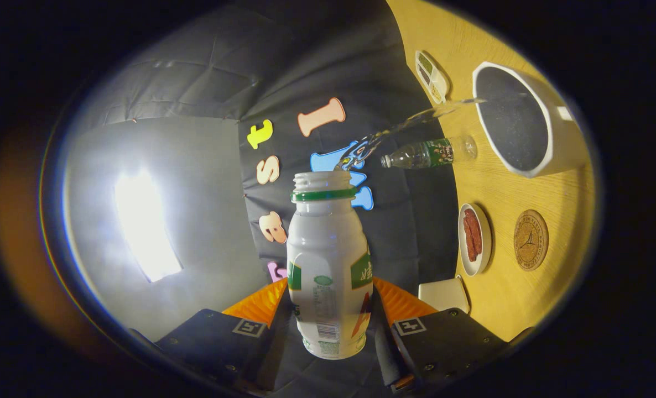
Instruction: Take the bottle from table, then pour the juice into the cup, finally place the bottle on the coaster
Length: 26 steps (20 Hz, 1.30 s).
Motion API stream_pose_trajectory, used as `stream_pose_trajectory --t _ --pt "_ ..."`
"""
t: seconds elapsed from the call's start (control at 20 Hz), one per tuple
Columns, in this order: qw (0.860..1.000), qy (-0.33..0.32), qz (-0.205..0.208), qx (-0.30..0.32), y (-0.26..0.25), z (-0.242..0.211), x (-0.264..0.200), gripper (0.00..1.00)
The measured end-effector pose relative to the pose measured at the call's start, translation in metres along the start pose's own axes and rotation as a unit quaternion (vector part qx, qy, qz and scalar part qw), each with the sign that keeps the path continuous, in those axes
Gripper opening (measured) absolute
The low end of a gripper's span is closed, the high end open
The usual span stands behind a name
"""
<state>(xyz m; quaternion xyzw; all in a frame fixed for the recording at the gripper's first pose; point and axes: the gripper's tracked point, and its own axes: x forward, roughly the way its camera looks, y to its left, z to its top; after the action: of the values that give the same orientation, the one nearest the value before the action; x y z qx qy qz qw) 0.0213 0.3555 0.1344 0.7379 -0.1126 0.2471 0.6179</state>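
Fingers clamp the bottle at its lower body; gripper rolled sideways, cap off. Stream arcs from the mouth into the cup. Pick done, pour underway; coaster bare, placing left. Clear bottle and plate lie between. Label text too small to read.

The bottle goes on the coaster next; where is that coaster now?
In the gripper view the round cork coaster lies on the wooden table, beside the small plate and below the cup.
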Motion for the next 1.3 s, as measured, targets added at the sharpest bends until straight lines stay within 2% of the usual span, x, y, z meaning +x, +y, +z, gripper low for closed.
stream_pose_trajectory --t 1.3 --pt "1.0 0.005 -0.002 0.029 -0.0025 -0.005 -0.0062 0.69"
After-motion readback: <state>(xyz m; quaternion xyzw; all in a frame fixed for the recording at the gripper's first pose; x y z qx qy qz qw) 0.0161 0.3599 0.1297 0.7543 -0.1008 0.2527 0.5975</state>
